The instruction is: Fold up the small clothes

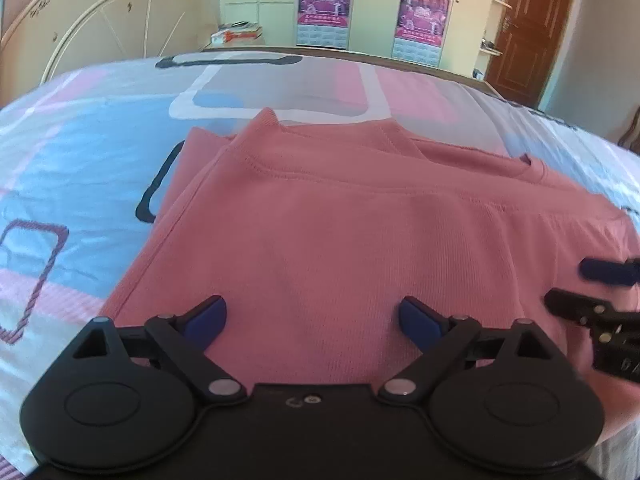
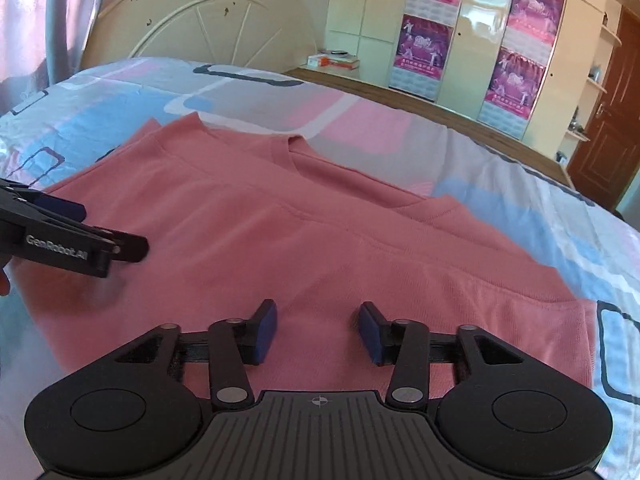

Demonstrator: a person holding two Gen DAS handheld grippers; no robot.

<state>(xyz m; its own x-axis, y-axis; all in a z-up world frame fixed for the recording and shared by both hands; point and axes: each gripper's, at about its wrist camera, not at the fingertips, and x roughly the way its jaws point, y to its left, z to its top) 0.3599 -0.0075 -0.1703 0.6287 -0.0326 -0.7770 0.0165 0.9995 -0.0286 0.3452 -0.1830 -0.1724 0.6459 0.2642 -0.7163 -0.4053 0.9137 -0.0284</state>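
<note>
The left claw (image 1: 312, 316) stands wide and released above the near part of the pink shirt (image 1: 360, 240), nothing between its blue pads (image 1: 208, 318); the right claw (image 2: 316, 332) is also released, its jaws part-way apart over the same cloth, gripping nothing. The shirt lies folded in layers on the patterned bedsheet (image 1: 80, 152), its collar (image 2: 294, 152) toward the far side, a sleeve hem lying across the top.

The risk, as I judge it, is in the next pinch — the layers are stacked, so a claw closing on the near edge could catch only the top ply and pull the fold askew, or drag the bedsheet up with it. The two claws sit near each other, so they might collide over the middle. The headboard (image 2: 208, 16) and wardrobe (image 2: 480, 40) stand well apart — no concern there.
</note>
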